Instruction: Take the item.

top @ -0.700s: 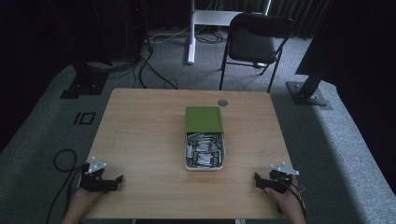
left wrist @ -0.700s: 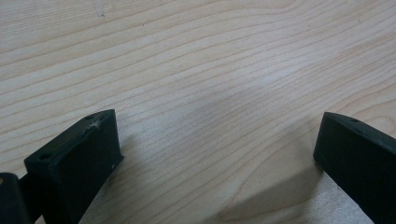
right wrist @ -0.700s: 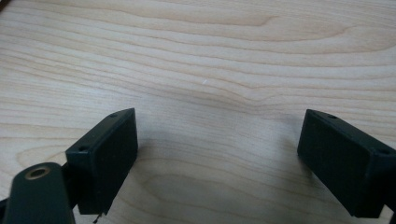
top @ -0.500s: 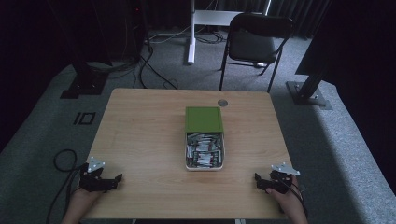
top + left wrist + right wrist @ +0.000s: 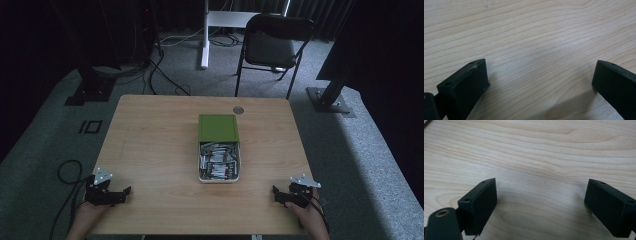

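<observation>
Nothing moved; half-open green tin (image 5: 218,128) of batteries (image 5: 218,162).

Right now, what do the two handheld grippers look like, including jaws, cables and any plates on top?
The left gripper and right gripper are matte black bodies, each topped by a grey three-cornered plate with dark dots. A black cable loops from the left one. The block-shaped black jaw pads are rectangular, with small screw holes.
</observation>
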A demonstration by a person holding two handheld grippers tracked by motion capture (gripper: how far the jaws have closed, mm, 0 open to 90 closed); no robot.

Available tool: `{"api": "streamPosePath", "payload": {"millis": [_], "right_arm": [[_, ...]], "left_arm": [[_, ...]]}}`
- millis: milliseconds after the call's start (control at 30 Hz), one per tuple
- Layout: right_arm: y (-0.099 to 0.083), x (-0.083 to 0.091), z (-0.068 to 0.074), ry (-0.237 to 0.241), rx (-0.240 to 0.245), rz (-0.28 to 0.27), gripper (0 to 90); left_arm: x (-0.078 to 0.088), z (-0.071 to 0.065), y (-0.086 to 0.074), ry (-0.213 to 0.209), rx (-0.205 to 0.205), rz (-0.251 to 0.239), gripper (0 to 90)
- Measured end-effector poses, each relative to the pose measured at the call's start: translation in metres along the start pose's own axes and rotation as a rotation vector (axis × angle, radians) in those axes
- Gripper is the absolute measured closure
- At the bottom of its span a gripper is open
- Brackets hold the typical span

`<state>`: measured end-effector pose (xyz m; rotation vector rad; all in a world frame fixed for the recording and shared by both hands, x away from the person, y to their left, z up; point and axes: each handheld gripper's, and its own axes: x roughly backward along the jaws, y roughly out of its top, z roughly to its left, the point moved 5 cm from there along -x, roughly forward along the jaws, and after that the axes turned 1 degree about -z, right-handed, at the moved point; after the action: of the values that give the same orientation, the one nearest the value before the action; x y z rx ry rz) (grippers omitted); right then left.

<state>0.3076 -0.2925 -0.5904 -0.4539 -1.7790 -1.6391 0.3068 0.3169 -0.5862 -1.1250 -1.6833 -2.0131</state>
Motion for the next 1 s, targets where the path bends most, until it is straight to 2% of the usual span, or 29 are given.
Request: {"api": "streamPosePath", "payload": {"millis": [267,500,733,1000], "right_arm": [[0.002,-0.001,0.001,0.006,0.009,-0.001,10.9],[0.007,0.000,0.002,0.006,0.041,0.006,11.0],[0.023,0.007,0.008,0.028,0.055,-0.027,11.0],[0.054,0.018,0.016,0.045,0.091,-0.082,11.0]], "left_arm": [[0.000,0.000,0.000,0.000,0.000,0.000,1.3],[0.000,0.000,0.000,0.000,0.000,0.000,1.3],[0.000,0.000,0.000,0.000,0.000,0.000,1.3],[0.000,0.000,0.000,0.000,0.000,0.000,1.3]]}}
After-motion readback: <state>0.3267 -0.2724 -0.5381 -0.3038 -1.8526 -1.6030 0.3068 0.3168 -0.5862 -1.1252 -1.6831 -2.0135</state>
